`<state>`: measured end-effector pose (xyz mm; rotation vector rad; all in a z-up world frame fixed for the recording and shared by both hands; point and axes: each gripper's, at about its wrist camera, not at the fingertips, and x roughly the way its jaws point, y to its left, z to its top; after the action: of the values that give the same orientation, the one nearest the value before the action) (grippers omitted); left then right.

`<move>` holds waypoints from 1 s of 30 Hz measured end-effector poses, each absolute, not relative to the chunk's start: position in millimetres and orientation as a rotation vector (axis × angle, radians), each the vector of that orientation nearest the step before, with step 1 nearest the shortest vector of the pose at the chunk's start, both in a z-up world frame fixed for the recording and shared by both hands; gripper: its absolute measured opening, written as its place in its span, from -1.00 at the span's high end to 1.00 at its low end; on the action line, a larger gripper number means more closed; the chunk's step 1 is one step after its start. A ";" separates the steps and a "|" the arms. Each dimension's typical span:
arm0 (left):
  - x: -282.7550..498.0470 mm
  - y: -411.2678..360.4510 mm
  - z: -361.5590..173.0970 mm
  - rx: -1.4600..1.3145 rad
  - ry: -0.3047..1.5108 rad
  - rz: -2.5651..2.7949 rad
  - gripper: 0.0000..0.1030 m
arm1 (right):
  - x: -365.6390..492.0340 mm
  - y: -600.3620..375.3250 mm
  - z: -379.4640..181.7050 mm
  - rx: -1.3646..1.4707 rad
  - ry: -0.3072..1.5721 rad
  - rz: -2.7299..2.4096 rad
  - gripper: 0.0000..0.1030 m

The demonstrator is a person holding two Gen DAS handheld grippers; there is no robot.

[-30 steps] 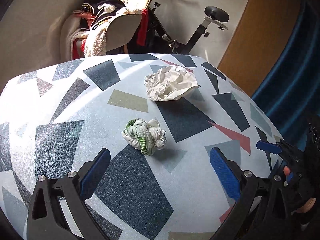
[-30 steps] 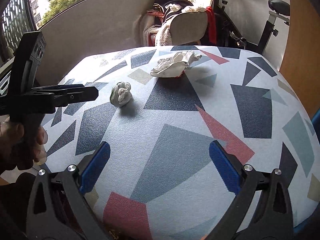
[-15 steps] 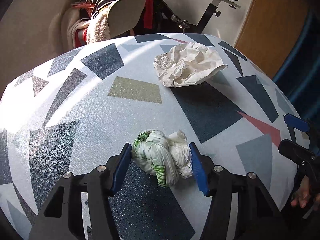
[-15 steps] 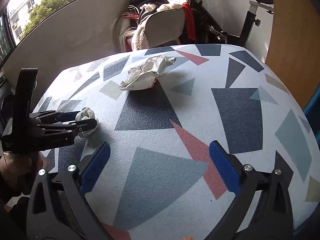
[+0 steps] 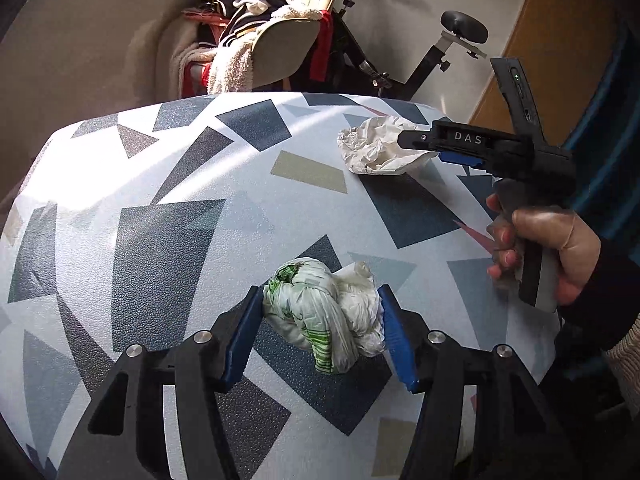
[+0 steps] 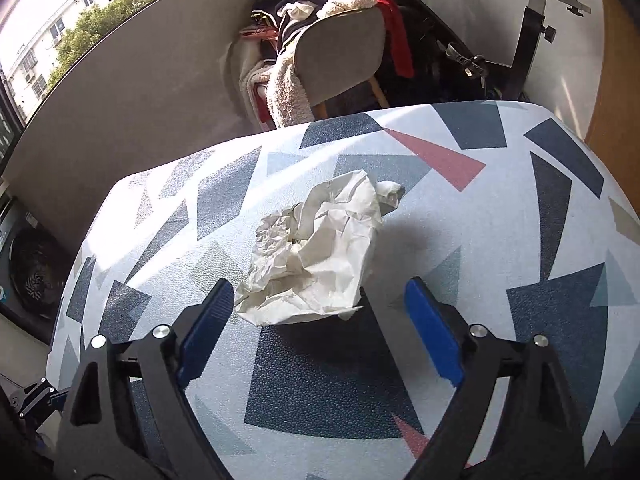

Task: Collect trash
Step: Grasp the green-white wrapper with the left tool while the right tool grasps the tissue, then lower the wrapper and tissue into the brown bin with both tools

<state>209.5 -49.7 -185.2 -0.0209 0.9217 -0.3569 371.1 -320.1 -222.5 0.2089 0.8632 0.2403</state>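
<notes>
A knotted white and green plastic bag wad (image 5: pixel 326 312) sits between the blue pads of my left gripper (image 5: pixel 320 320), which is shut on it and holds it over the table. A crumpled white paper (image 6: pixel 316 248) lies on the patterned table (image 6: pixel 520 220) farther back; it also shows in the left wrist view (image 5: pixel 372 148). My right gripper (image 6: pixel 318 304) is open, its jaws on either side of the paper's near end. In the left wrist view the right gripper (image 5: pixel 424 146) reaches the paper from the right.
A chair (image 6: pixel 340 52) piled with clothes and towels stands behind the table's far edge. An exercise bike (image 5: pixel 440 52) stands beside it. A wooden panel (image 5: pixel 560 40) and a blue curtain are on the right. A hand (image 5: pixel 548 248) holds the right gripper.
My left gripper has shut on the bag wad and lifted it a little. My right gripper has moved forward to the crumpled paper and straddles it.
</notes>
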 end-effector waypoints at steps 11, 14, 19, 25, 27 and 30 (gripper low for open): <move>188.9 -21.5 -169.9 -0.024 0.889 -0.349 -0.10 | 333.7 -297.9 -208.5 -0.048 0.811 0.334 0.41; 182.3 -14.6 -173.9 -0.055 0.908 -0.356 -0.10 | 293.1 -289.0 -195.9 -0.135 0.776 0.398 0.41; 161.2 -9.8 -169.7 -0.057 0.916 -0.351 -0.10 | 234.8 -284.2 -181.1 -0.204 0.744 0.446 0.41; 129.5 -9.4 -162.5 -0.025 0.921 -0.342 -0.11 | 184.8 -281.7 -174.5 -0.201 0.740 0.476 0.41; 119.6 -8.9 -160.6 -0.022 0.922 -0.337 -0.11 | 170.9 -279.6 -173.3 -0.201 0.738 0.480 0.41; 103.4 -8.8 -157.5 -0.009 0.916 -0.331 -0.11 | 152.9 -276.8 -173.5 -0.190 0.738 0.486 0.41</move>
<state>103.4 -8.8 -157.5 -0.0092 0.9163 -0.3311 152.9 -276.8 -173.5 -0.1900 0.7379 0.4858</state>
